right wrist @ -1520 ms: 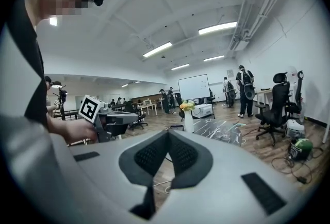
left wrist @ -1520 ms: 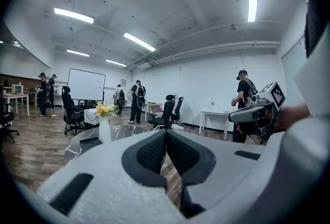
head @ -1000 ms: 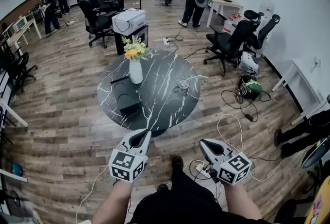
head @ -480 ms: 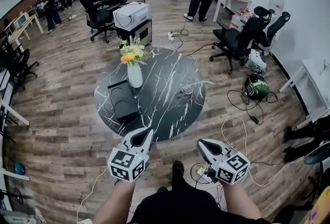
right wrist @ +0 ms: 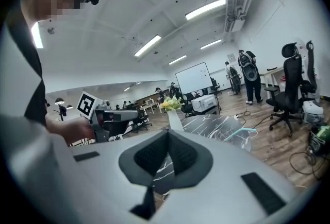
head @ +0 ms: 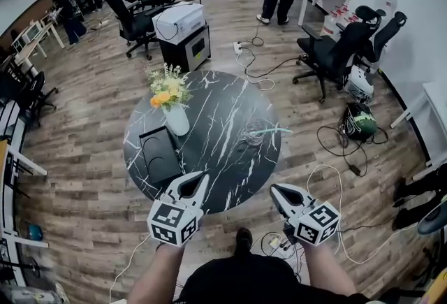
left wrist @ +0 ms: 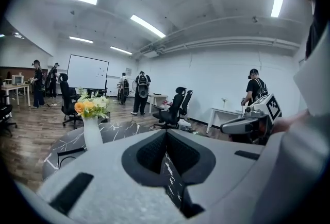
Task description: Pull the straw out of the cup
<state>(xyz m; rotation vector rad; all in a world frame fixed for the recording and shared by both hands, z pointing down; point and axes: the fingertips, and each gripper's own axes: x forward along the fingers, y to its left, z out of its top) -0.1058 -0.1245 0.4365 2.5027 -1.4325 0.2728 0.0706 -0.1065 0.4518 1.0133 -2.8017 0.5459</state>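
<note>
Round marble table (head: 216, 107) — white vase (head: 177, 121) of flowers (head: 162, 89) beside a flat black box (head: 159, 154) — office chairs (head: 339, 51) stand beyond.

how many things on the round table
3: a white flower vase at left, a black box just in front of it, the cup with its straw at right. Near edge partly hidden.

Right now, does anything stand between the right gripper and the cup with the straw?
Nothing visible. Only bare table lies between the right gripper and the cup; the vase and black box sit to the left.

A glossy, marble-veined table (head: 223, 103) stands on wood-plank floor (head: 91, 149), bearing a smooth white vase (head: 177, 121) and plastic straw (head: 276, 131).
</note>
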